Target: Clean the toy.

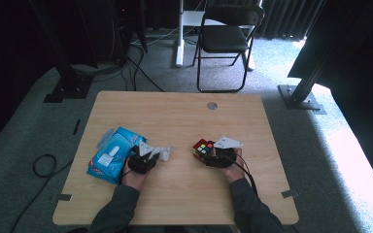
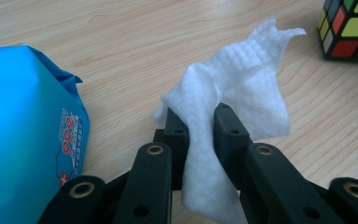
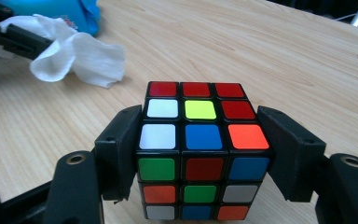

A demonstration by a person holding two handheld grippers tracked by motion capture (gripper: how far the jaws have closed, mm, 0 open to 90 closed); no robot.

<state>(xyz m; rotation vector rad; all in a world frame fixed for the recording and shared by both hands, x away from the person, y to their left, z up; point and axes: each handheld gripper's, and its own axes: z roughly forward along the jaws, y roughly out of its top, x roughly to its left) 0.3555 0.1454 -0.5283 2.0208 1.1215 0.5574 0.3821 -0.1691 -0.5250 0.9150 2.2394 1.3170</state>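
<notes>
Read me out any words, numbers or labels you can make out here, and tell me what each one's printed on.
"999": red digits on the blue wipes pack, with a small red cross mark below them.
White characters along the pack's top edge: cut off, unreadable.
Print on the pack in the high view: too small.
Puzzle cube: colour stickers, no text.

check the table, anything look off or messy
Nothing is spilled or damaged. The puzzle cube is scrambled, its colours mixed, clamped in the right gripper. The white wipe hangs crumpled from the left gripper, beside the blue wipes pack.
</notes>
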